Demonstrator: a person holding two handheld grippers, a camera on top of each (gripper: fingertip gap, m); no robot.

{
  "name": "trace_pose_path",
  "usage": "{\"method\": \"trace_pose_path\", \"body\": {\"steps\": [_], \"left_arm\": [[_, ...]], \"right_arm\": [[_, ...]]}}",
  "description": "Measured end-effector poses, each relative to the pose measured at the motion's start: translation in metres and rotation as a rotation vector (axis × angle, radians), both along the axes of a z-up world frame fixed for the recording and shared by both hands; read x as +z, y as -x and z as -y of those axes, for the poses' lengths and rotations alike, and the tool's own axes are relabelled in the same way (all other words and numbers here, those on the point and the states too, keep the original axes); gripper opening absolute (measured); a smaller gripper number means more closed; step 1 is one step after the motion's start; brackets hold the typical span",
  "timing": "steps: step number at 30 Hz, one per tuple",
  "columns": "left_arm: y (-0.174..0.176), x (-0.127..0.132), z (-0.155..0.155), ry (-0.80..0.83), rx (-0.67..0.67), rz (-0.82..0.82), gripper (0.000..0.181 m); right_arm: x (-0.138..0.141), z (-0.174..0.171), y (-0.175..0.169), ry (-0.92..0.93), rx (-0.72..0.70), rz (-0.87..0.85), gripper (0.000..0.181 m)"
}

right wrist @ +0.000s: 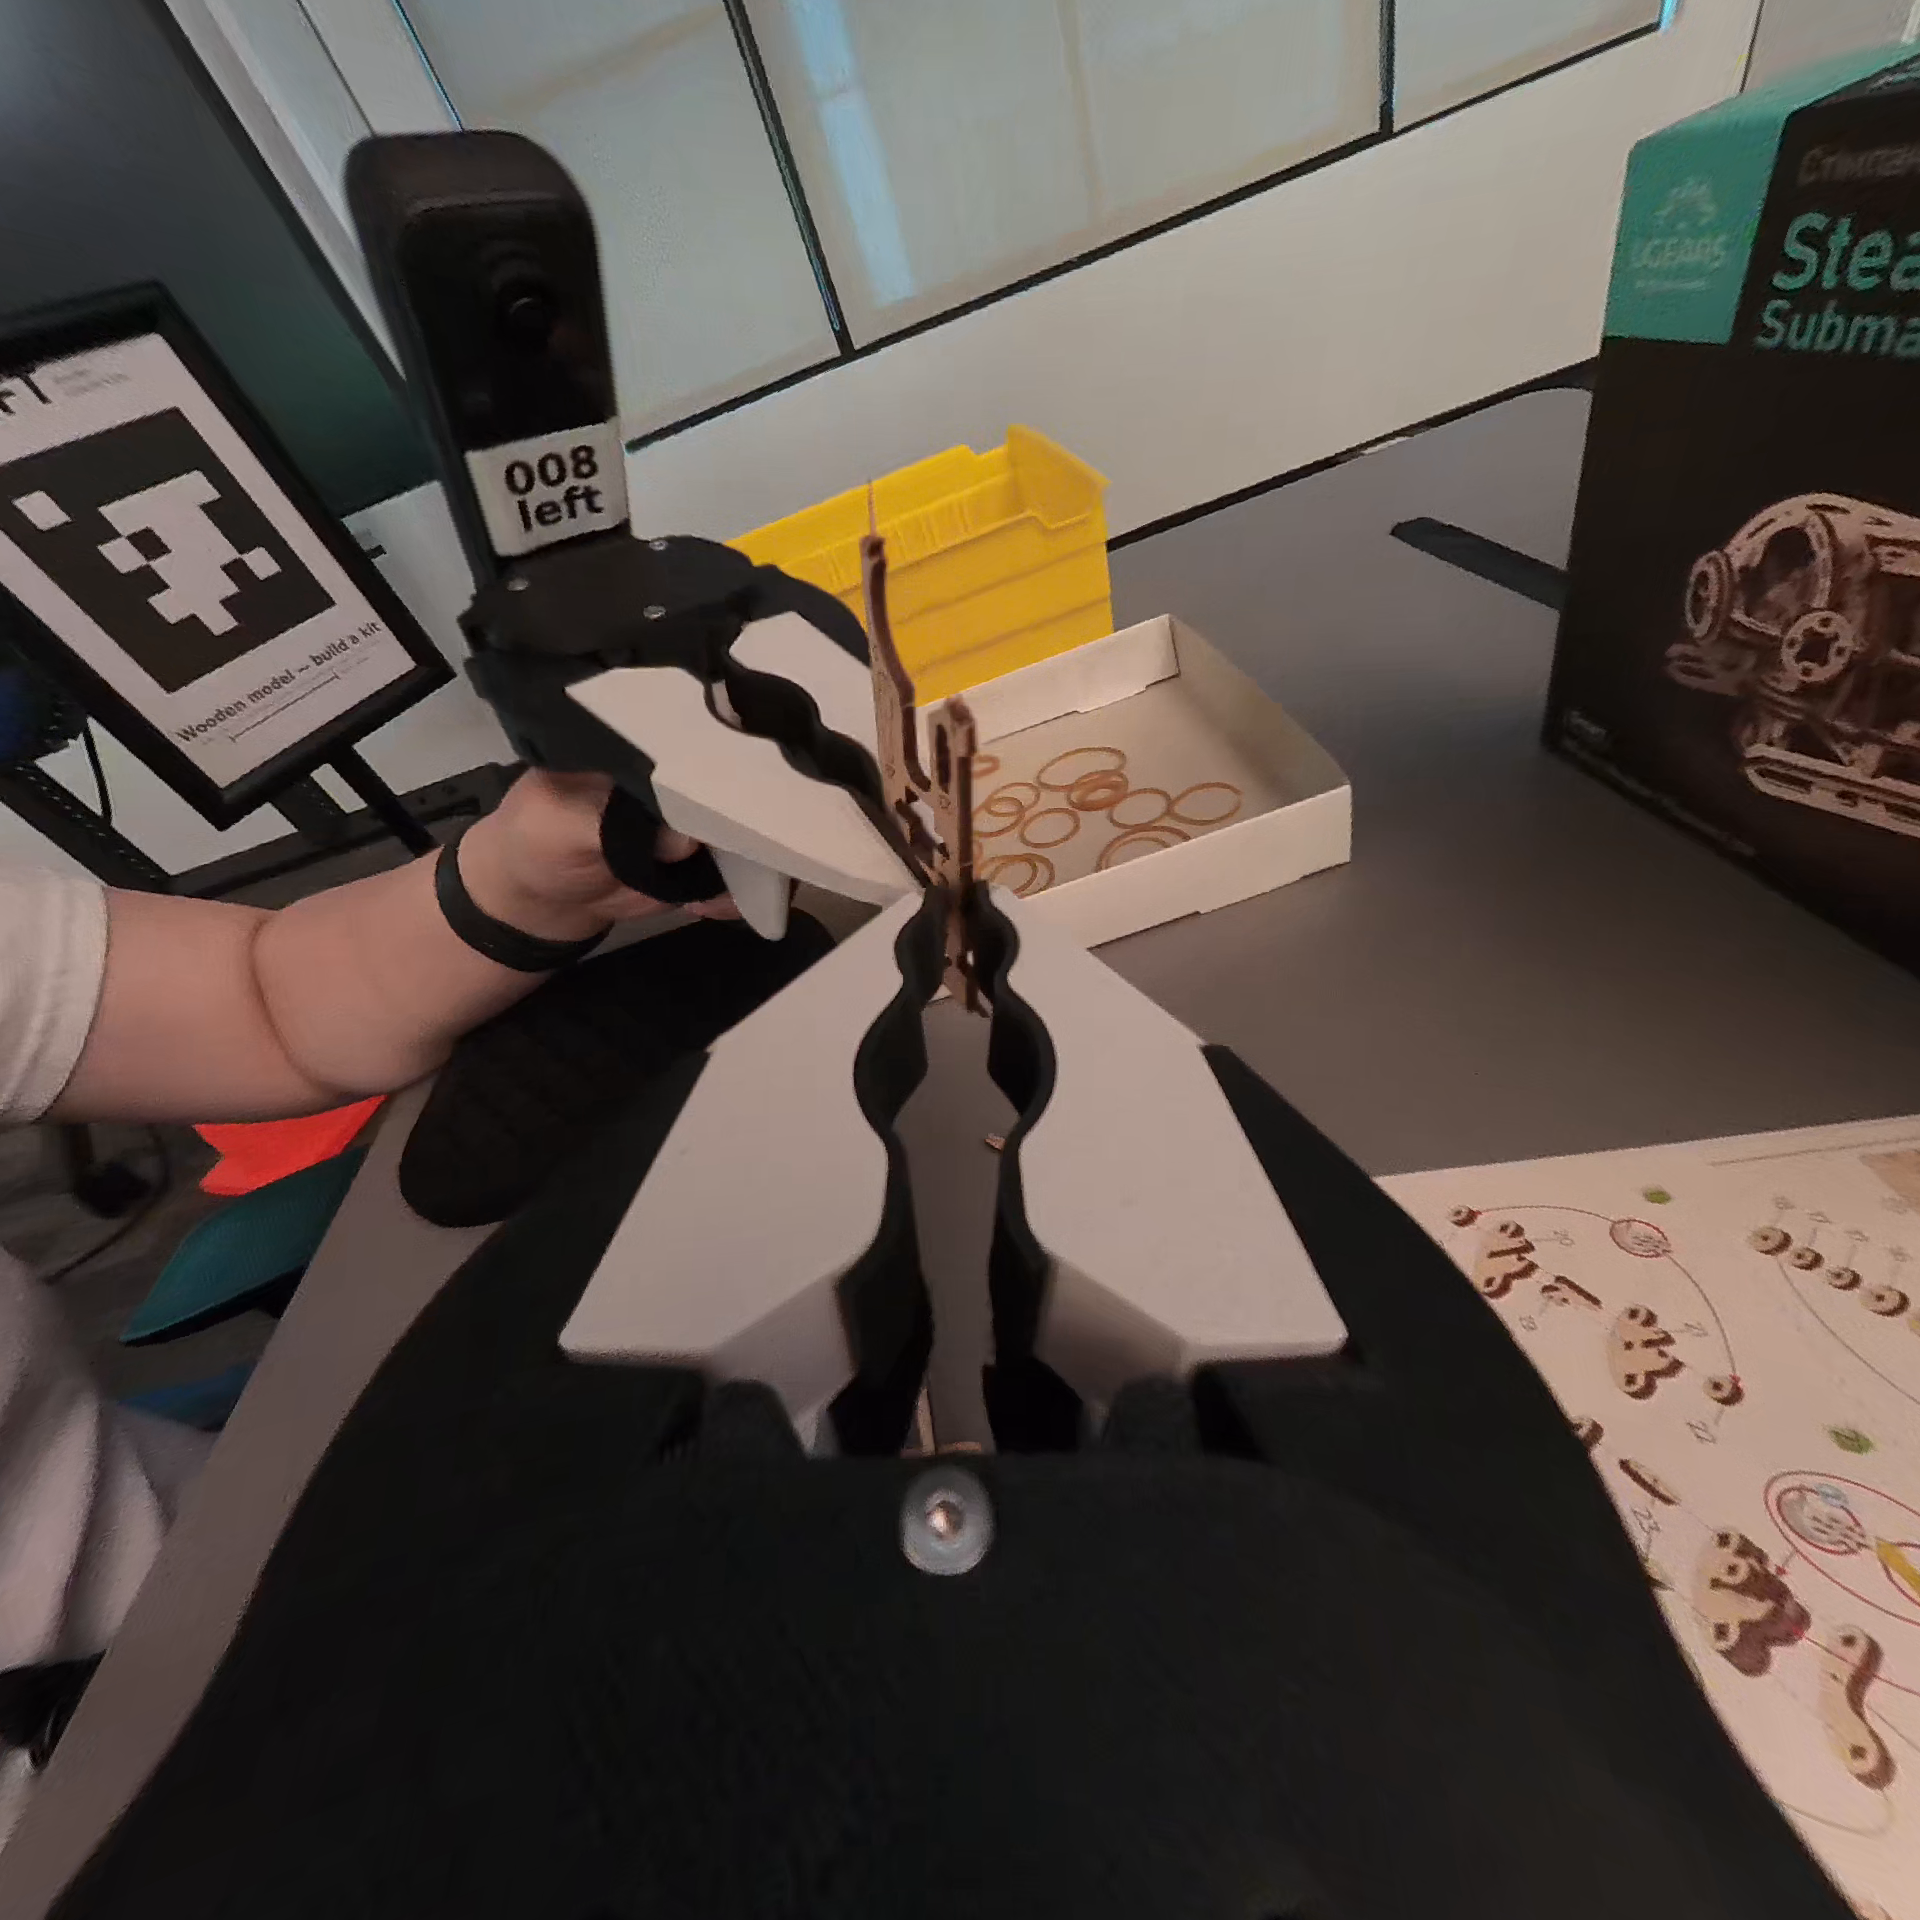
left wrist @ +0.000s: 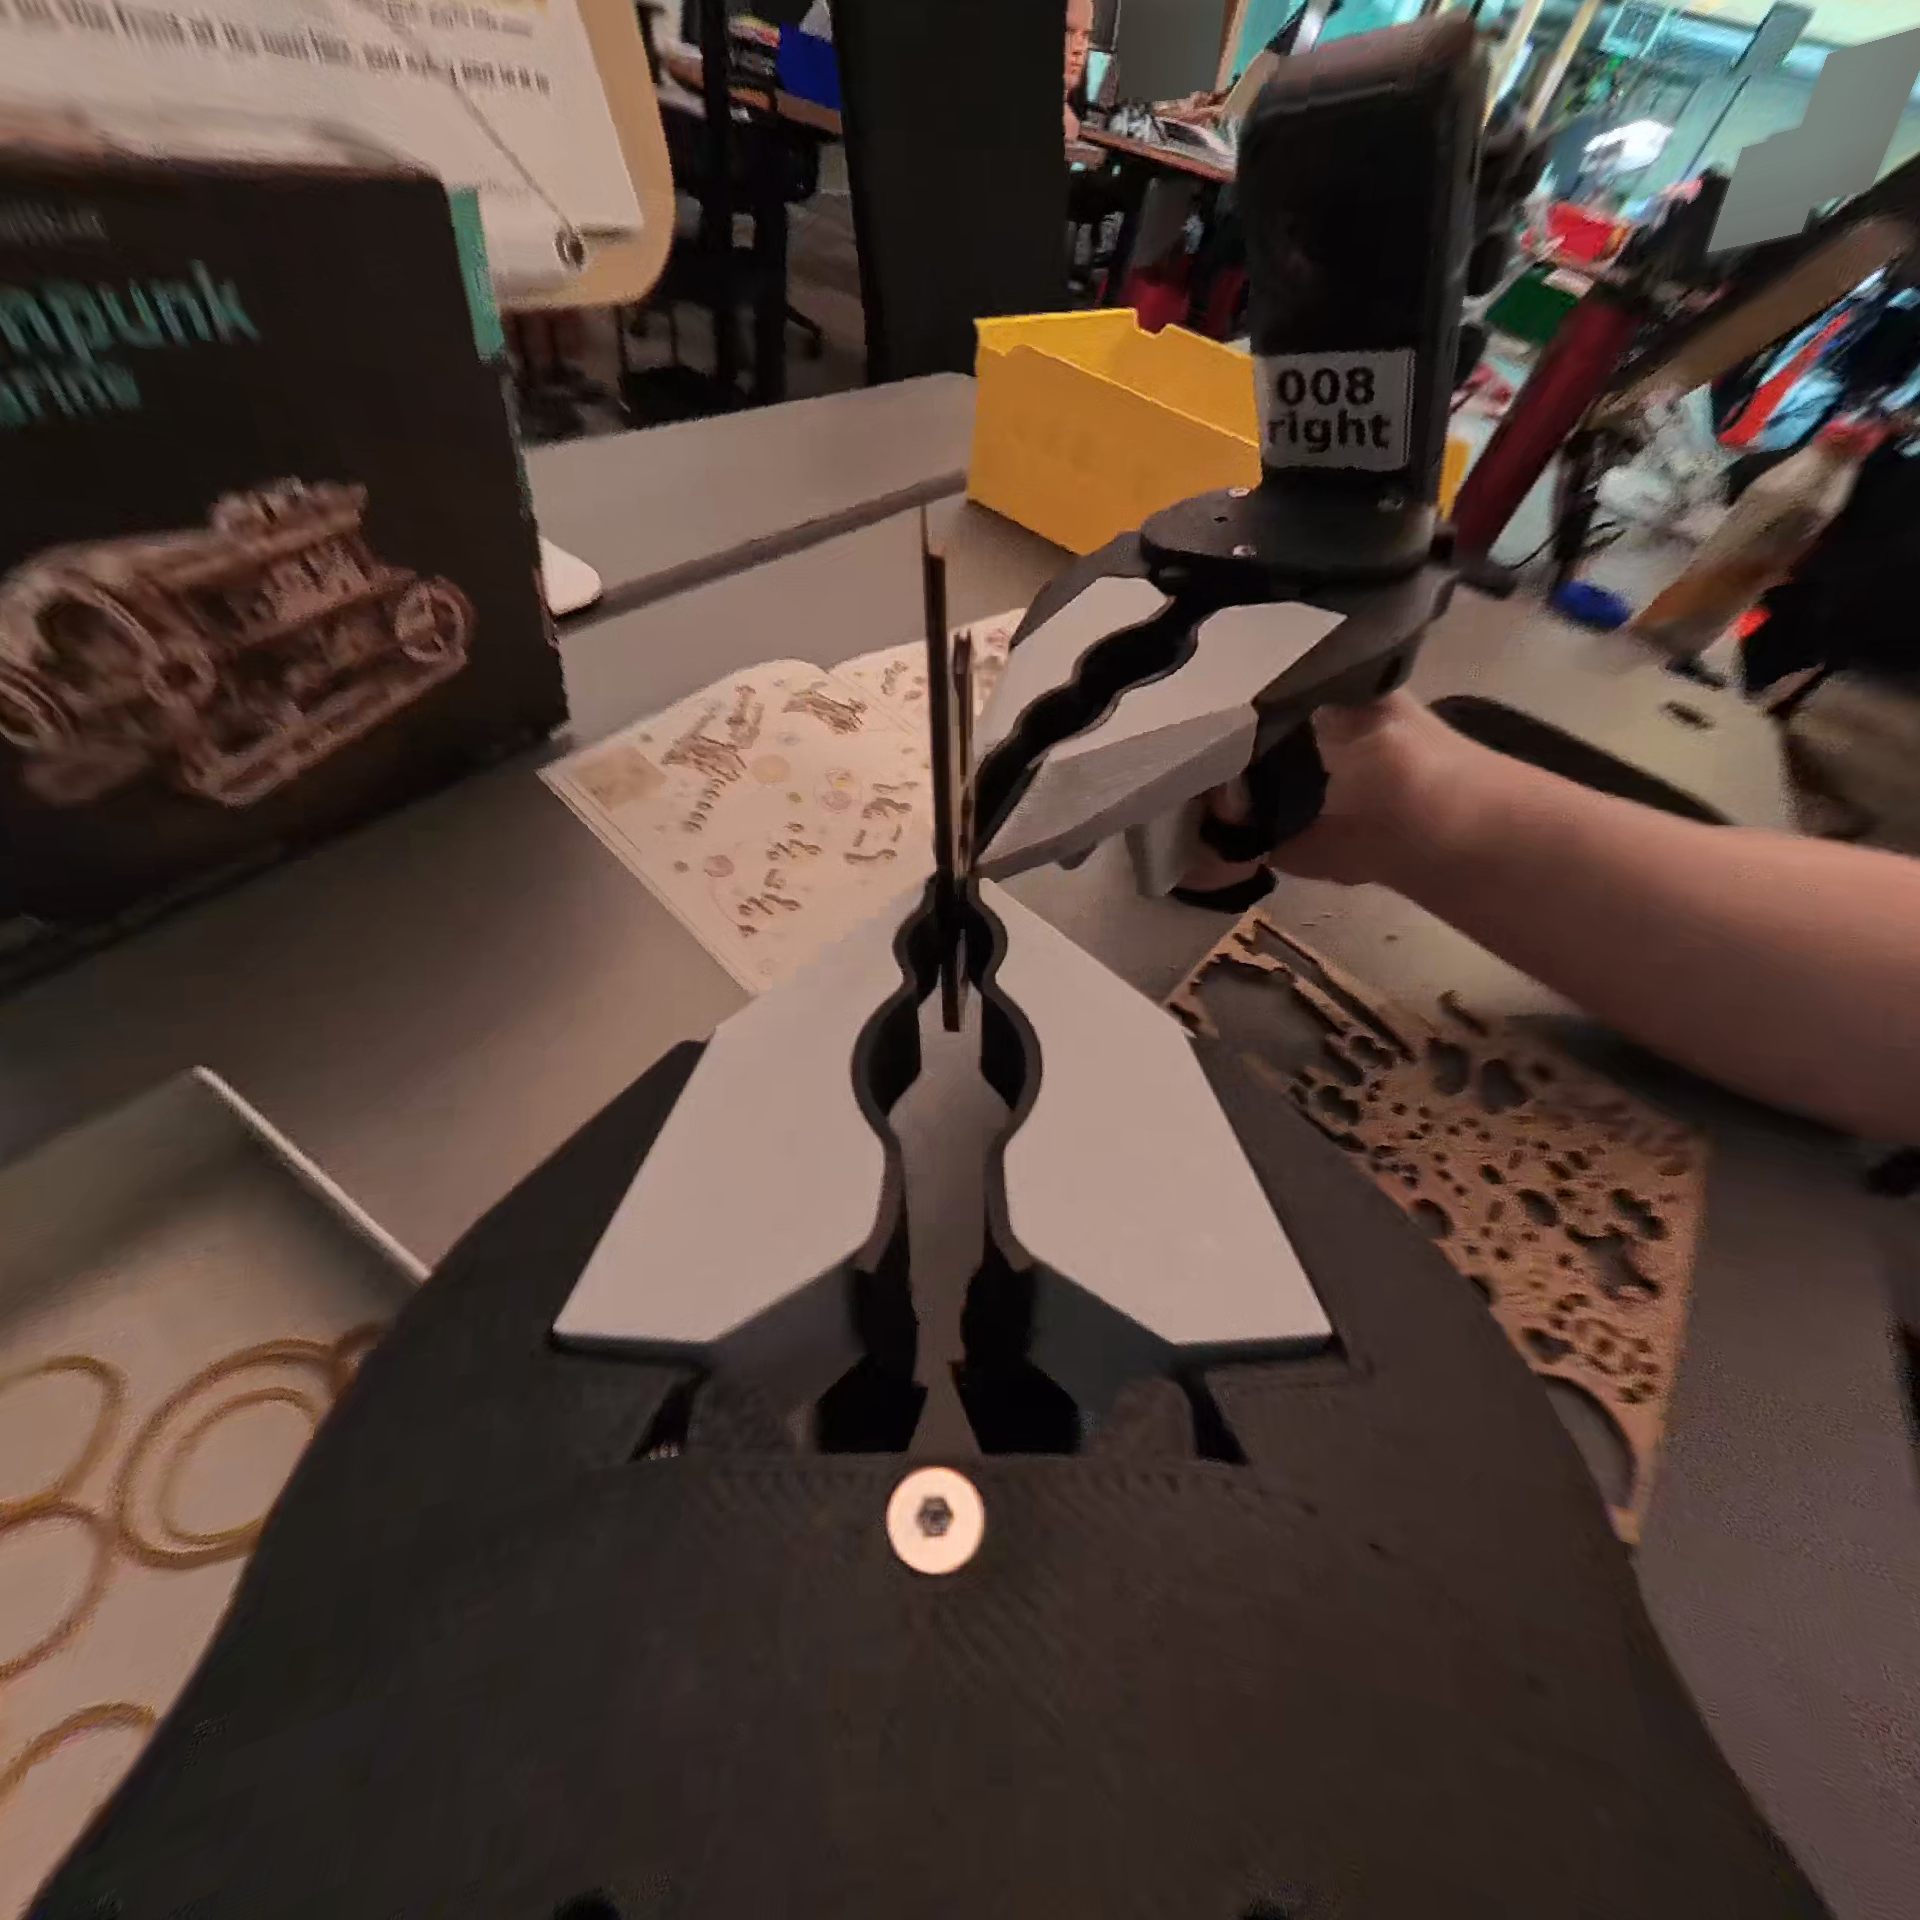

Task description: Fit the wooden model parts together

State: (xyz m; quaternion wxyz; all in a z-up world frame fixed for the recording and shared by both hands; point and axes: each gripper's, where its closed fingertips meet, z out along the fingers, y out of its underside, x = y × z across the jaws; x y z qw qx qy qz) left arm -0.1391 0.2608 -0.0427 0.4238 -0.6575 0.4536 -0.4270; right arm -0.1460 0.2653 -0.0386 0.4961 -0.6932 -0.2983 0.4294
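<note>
Two thin, flat laser-cut wooden model pieces stand upright above the grey tabletop (right wrist: 1455, 987), each pinched at its lower end by one gripper, and the two gripper tips meet almost nose to nose.

From the left wrist view, the left gripper (left wrist: 951, 914) is clenched on the taller wooden strip (left wrist: 938, 727), which shows edge-on as a dark sliver rising straight up from between the fingertips, its bottom reaching a little way down into the gap between the black wavy pads (left wrist: 904, 1029). The right gripper (left wrist: 971, 852) comes in from the upper right, held by a person's hand (left wrist: 1351, 790), with its tips just beside the left gripper's and closed on the shorter wooden piece (left wrist: 964, 717), which stands right next to the taller one.

From the right wrist view, the right gripper (right wrist: 956, 914) grasps the shorter slotted wooden piece (right wrist: 954, 790) at its lower part, the piece upright and its bottom end poking out below the fingertips. The left gripper (right wrist: 914, 873) enters from the left and holds the taller notched strip (right wrist: 888, 686), which leans slightly. The two pieces touch or overlap near their bases; whether they are interlocked cannot be told.

Behind them lie a yellow plastic bin (right wrist: 987, 561), a shallow white cardboard tray (right wrist: 1268, 790) of tan rubber bands (right wrist: 1101, 790), a dark kit box (right wrist: 1745, 520), a printed instruction sheet (right wrist: 1714, 1403), and a punched-out brown wooden sheet (left wrist: 1475, 1164).
</note>
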Motion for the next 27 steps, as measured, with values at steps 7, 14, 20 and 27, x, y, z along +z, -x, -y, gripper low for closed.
{"method": "trace_pose_path", "body": {"steps": [7,14,20,27], "left_arm": [[0.003,0.003,-0.002,-0.119,0.0,-0.012,0.015],[0.005,0.005,0.012,0.001,-0.145,0.034,0.001],[0.006,0.007,0.015,0.086,-0.179,0.062,0.0],[0.005,0.005,0.017,0.101,-0.192,0.058,0.0]], "right_arm": [[0.003,0.006,0.003,-0.067,0.007,0.102,0.001],[0.006,0.013,0.005,-0.015,0.055,0.061,0.002],[0.007,0.011,0.006,0.033,0.044,0.033,0.003],[0.005,0.015,0.006,0.025,0.044,0.112,0.002]]}}
